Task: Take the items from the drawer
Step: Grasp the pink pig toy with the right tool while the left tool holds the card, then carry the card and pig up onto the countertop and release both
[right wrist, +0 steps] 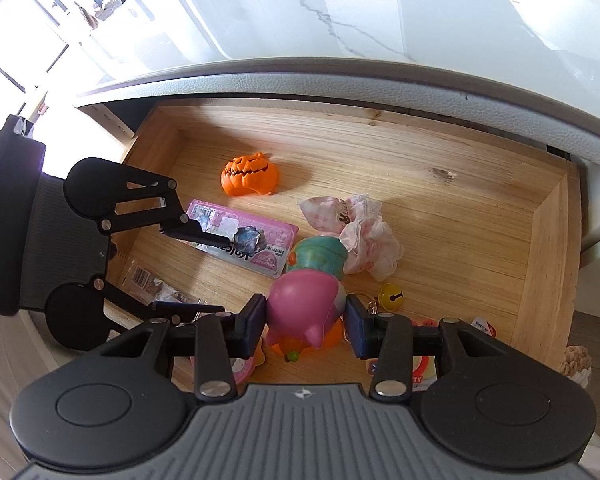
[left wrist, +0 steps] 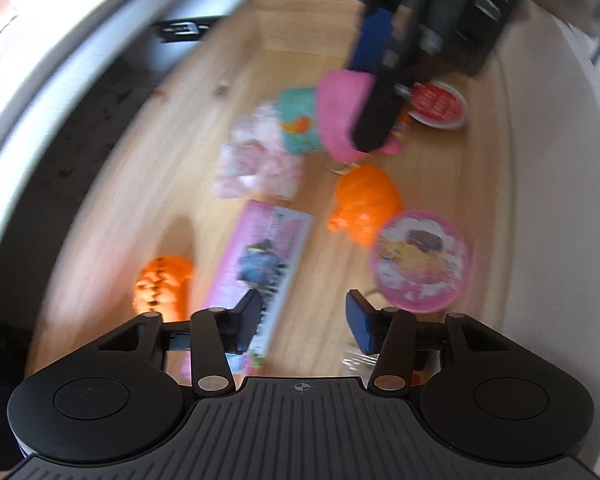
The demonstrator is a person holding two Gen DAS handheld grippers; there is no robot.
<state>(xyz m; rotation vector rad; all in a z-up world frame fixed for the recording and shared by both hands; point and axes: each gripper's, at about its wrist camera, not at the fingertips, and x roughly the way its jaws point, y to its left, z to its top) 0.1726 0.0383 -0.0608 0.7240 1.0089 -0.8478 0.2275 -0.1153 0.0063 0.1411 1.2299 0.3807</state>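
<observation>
The wooden drawer [right wrist: 552, 248] stands pulled out, with small toys on its floor. My right gripper [right wrist: 306, 322] is shut on a pink squishy toy [right wrist: 300, 304] that touches a teal toy [right wrist: 320, 256]. In the blurred left wrist view the same pink toy [left wrist: 342, 116] sits between the right gripper's dark fingers. My left gripper [left wrist: 306, 320] is open with nothing between its pads. It hangs over a flat pink box [left wrist: 260, 264]. From the right wrist view the left gripper [right wrist: 224, 276] reaches in from the left above that pink box [right wrist: 260, 252].
An orange pumpkin [right wrist: 250, 176] lies at the back, a pink-white lacy cloth [right wrist: 364, 236] and a yellow bell [right wrist: 390, 294] to the right. A clear packet [right wrist: 152, 280] lies by the left wall. A round pink tin [left wrist: 420, 260], an orange lump [left wrist: 364, 204] and a red lid [left wrist: 440, 104] also show.
</observation>
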